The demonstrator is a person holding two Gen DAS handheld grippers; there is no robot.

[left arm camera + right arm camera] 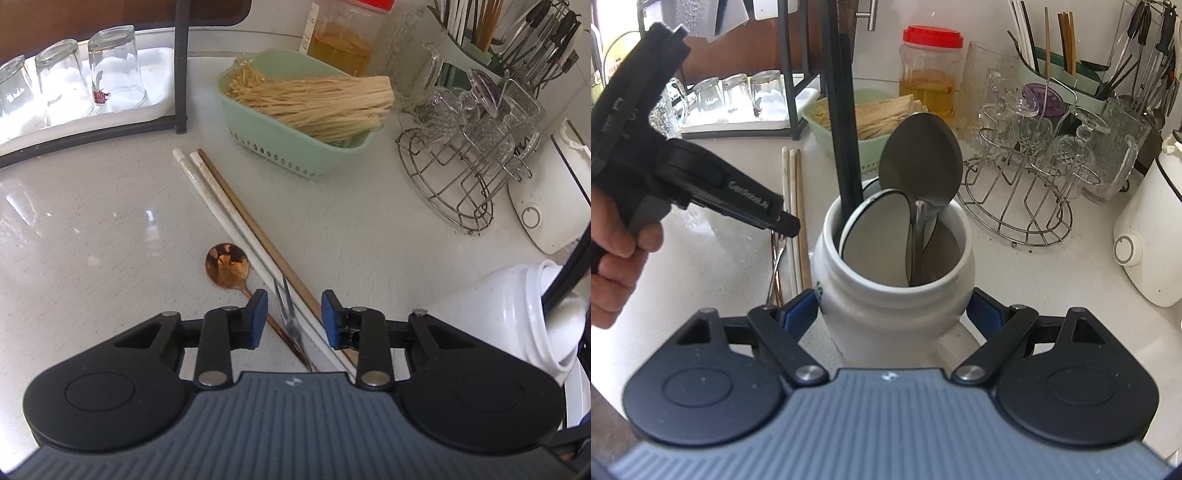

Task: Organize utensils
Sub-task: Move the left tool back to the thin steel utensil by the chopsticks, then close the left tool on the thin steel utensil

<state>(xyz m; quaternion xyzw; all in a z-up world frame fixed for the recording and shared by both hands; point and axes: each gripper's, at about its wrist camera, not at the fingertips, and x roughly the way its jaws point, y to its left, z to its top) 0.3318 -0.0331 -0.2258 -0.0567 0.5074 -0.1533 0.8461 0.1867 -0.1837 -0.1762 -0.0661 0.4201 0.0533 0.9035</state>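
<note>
The task is partly complete. A white ceramic jar [886,266] is standing on the counter [92,221] and is already holding two dark chopsticks [844,122], a large grey spoon [919,162] and a black-rimmed white spoon [875,221]. Still lying loose on the counter, just beside the jar, are:

- two white chopsticks [214,199]
- one brown chopstick [251,218]
- one copper-coloured spoon [227,266]
- one small metal fork [286,306]

That is judged to leave five pieces to be moved into the jar.

Left claw [293,314]: the jaws are standing partly spread and are straddling the handle ends of the loose bundle, with the fork and the white chopsticks lying between the blue pads [258,317]. The pads are not seen pressing on anything, so nothing is being pinched yet. In the right wrist view a hand [613,258] is holding this tool low over the same bundle.

Right claw [892,314]: the jaws are standing wide on either side of the jar's lower body, and the blue pads appear to be bearing against it, steadying the jar by its sides.

Background items are not part of the work in hand: a green basket [295,147] of pale strands, three upturned glasses [74,81] on a tray, a wire rack [461,177] of glassware, and a red-lidded jar [931,77]. A holder [1067,74] at the back is carrying further utensils; their count cannot be read.
</note>
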